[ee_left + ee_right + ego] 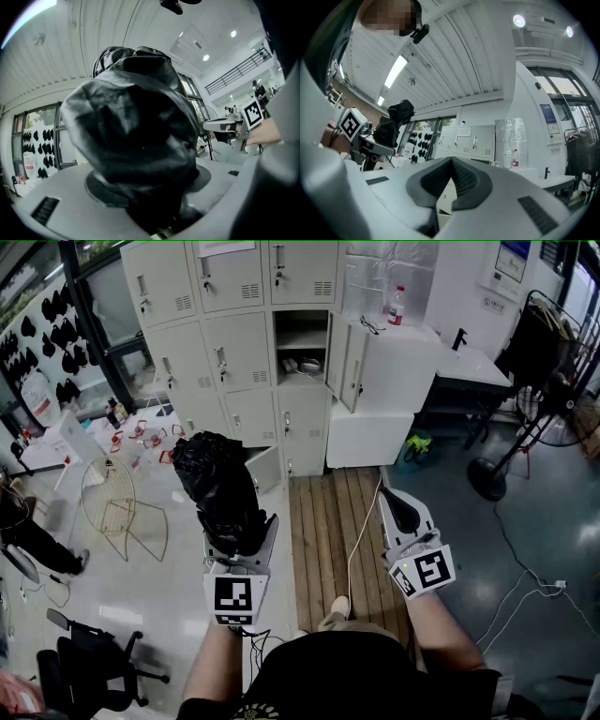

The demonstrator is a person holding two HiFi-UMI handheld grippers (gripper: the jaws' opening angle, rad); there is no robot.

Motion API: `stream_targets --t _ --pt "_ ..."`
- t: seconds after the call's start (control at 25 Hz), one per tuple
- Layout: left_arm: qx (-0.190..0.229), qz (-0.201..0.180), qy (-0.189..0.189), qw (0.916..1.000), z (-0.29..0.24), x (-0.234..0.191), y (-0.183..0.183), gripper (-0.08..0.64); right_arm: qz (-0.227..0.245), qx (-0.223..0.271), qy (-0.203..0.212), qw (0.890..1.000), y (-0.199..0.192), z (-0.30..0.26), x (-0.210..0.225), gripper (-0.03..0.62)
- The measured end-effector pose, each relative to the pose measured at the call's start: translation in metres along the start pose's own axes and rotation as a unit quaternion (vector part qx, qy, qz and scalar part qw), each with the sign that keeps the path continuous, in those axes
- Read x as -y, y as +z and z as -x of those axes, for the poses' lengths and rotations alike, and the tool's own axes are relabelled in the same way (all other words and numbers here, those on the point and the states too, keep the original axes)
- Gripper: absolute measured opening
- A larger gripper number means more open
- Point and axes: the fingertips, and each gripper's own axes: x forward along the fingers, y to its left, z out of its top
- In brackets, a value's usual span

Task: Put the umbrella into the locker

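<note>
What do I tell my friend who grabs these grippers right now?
Left gripper: shut on the black umbrella, which is folded and held out in front.
Right gripper: shut, empty.
Lockers: ahead, across the floor. There is one open locker in the middle column, with its door swung to the right and a few small things inside.
Done: umbrella is in the grip.
Left: carry it to the open locker, put it in, let go.

You hold two grippers, the left gripper [241,523] and the right gripper [394,497], and one umbrella [217,479]. Around you I count one bank of lockers [234,352], one bottle [397,306], one fan [487,480], one wire chair [117,507] and one office chair [89,657].
</note>
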Motion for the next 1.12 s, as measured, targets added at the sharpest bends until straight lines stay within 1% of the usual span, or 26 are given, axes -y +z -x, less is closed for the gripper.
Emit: stream_targets --t 0.16,0.28,0.52,0.68,0.88,1.0,1.12 --pt "0.005 0.003 -0.009 0.9999 -0.002 0.003 0.002 0.298 0.017 -0.018 0.016 1.0 0.0 -0.006 -0.012 0.028" --pt "0.006 0.007 -0.013 0.9999 -0.007 0.002 0.001 0.298 0.019 -0.028 0.022 0.999 -0.003 -0.013 -0.017 0.028" --pt "0.0 0.02 -0.021 0.9996 -0.02 0.002 -0.007 0.298 0.008 -0.046 0.013 0.999 -0.013 -0.023 -0.01 0.028" --pt "-0.004 0.029 -0.024 0.9993 -0.029 0.0 -0.017 0.298 0.015 -0.05 0.017 0.999 -0.017 -0.03 -0.011 0.028" --pt "-0.011 0.027 -0.022 0.9993 -0.052 -0.005 -0.025 0.298 0.011 -0.053 0.014 0.998 -0.031 -0.044 0.003 0.028" --pt "0.0 0.023 -0.018 0.9996 -0.07 -0.007 -0.02 0.298 0.005 -0.05 0.008 0.999 -0.038 -0.056 0.018 0.028" --pt "0.005 0.019 -0.017 0.9996 -0.1 -0.009 -0.014 0.298 0.004 -0.051 0.012 0.999 -0.047 -0.077 0.04 0.028"
